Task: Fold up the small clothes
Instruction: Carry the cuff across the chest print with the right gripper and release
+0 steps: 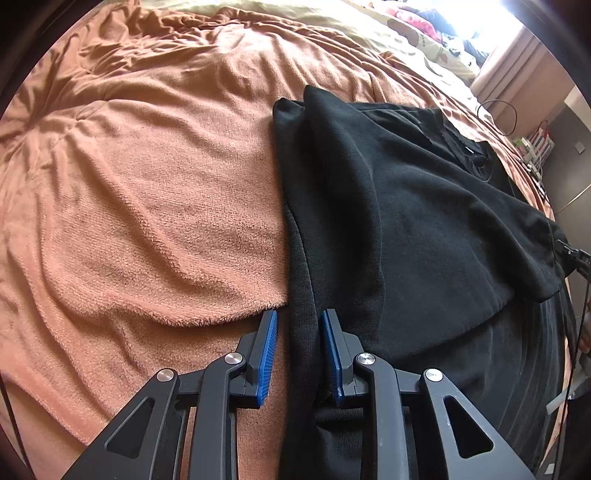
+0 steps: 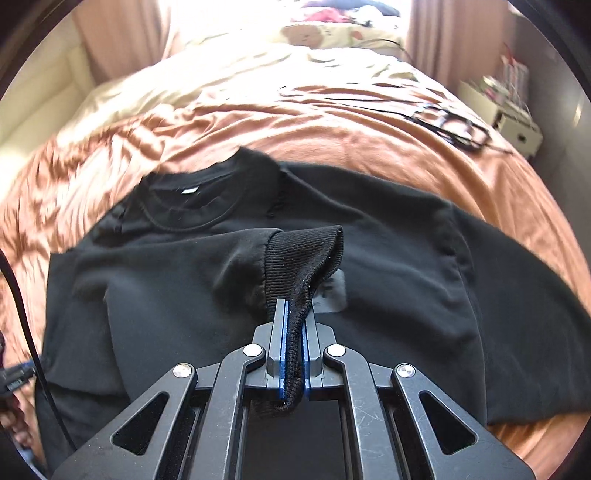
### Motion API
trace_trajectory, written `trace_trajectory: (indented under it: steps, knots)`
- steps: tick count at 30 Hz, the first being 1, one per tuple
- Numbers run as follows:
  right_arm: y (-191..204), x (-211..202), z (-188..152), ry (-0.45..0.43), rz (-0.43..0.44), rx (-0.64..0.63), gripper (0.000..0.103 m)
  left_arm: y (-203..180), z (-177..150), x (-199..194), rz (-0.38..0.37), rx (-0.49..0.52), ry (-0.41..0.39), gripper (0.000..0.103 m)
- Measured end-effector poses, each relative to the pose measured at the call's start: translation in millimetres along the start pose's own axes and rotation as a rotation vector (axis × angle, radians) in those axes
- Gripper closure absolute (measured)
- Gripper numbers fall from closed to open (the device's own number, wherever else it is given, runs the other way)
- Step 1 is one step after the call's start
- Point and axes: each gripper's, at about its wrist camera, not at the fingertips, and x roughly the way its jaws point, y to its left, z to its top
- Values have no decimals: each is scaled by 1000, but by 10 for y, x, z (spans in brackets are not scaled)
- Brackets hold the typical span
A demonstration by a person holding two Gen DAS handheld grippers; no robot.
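- A black sweatshirt (image 2: 388, 266) lies spread on a bed, front up, its round collar (image 2: 192, 206) toward the far end.
- Inside the collar sits a small white neck tag (image 2: 189, 191) (too blurred to read).
- A pale patch or label (image 2: 332, 295) shows on the chest just behind the lifted cuff; its marks are partly hidden and cannot be read.
- One sleeve is drawn across the chest, and its ribbed cuff (image 2: 306, 254) stands up from the body.
- The right gripper (image 2: 294, 325) is clamped on that ribbed cuff, blue pads pressed against the knit.
- The left gripper (image 1: 298, 332) stands narrowly parted, its fingers on either side of the sweatshirt's ribbed edge (image 1: 303, 295), pads not pressing it.
- Under the garment lies a rumpled orange blanket (image 1: 147, 184), with a cream sheet (image 2: 155, 92) beyond it.
- A pillow printed with a bear (image 2: 306, 33) rests at the head of the bed.
- A black cable (image 2: 454, 125) lies on the blanket near the far right.
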Motion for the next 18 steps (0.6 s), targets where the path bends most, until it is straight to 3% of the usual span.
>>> trace_trajectory:
  steps: [8,18]
  knots:
    - [-338,126,-214,33,-51,92,101,-2,-6,-7,3,1,2,77]
    - [-501,-4,-480,48,-47,138,101,28,-17,-52,-17,0,18,77]
